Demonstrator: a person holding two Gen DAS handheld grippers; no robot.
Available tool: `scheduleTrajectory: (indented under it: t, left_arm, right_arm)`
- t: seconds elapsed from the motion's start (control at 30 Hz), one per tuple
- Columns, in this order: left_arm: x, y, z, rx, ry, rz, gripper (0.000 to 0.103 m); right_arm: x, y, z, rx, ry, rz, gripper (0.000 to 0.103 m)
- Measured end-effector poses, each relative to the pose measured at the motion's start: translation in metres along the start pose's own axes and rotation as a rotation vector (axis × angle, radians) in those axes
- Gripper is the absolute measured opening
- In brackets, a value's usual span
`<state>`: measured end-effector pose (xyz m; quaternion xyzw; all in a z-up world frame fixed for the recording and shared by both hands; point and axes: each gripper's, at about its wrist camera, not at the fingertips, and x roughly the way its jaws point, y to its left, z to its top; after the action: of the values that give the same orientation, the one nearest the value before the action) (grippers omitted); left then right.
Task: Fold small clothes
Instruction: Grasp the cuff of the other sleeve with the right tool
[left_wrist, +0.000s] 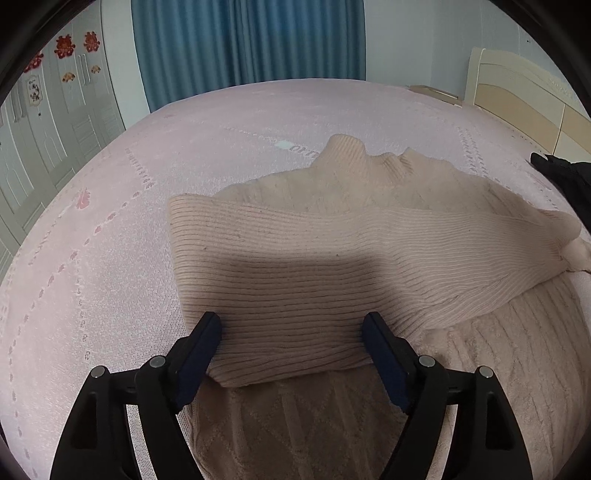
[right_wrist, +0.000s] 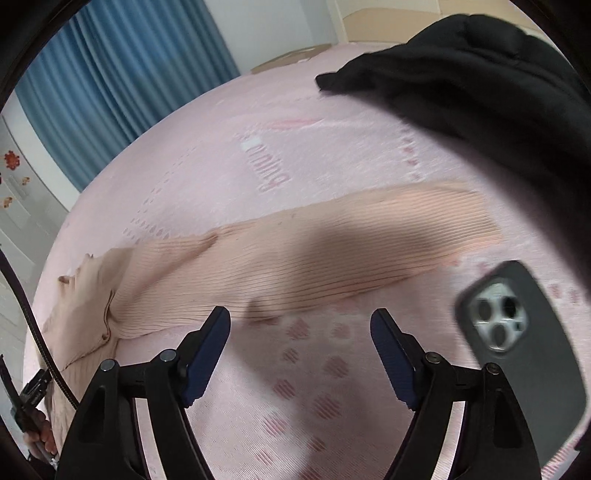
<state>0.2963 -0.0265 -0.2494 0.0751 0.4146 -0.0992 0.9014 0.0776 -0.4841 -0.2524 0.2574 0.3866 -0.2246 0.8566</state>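
Note:
A beige knit sweater (left_wrist: 332, 192) lies spread on the pink bedsheet (left_wrist: 110, 258). One ribbed sleeve (left_wrist: 295, 266) is folded across its body, with the cuff end lying between the fingers of my left gripper (left_wrist: 291, 325). That gripper is open, its pads beside the sleeve's edges and not squeezing it. In the right wrist view the other ribbed sleeve (right_wrist: 332, 243) stretches flat to the right. My right gripper (right_wrist: 301, 319) hangs open over bare sheet just short of that sleeve, holding nothing.
A black garment (right_wrist: 480, 92) lies at the far right of the bed. A phone in a dark case (right_wrist: 517, 350) rests on the sheet right of my right gripper. Blue curtains (left_wrist: 247, 40) and a white wardrobe (left_wrist: 55, 122) stand beyond the bed.

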Motion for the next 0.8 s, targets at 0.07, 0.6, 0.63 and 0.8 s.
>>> scheduleTrajectory:
  t: [0.07,0.6,0.63,0.8]
  left_arm:
    - [0.000,0.000,0.000,-0.001,0.001,-0.002,0.078]
    - [0.002,0.006,-0.001,-0.018,0.002,-0.041,0.081]
    - [0.002,0.006,-0.001,-0.018,0.002,-0.042,0.082]
    - [0.001,0.007,-0.001,-0.023,0.002,-0.052,0.082]
  right_arm:
    - [0.011,-0.003,-0.001,0.028,0.013,0.011,0.078]
    - [0.029,-0.033,0.034,0.198,-0.057,-0.068,0.068]
    - [0.030,-0.034,0.037,0.193,-0.063,-0.093,0.067]
    - [0.031,-0.042,0.052,0.174,-0.083,-0.173,0.056]
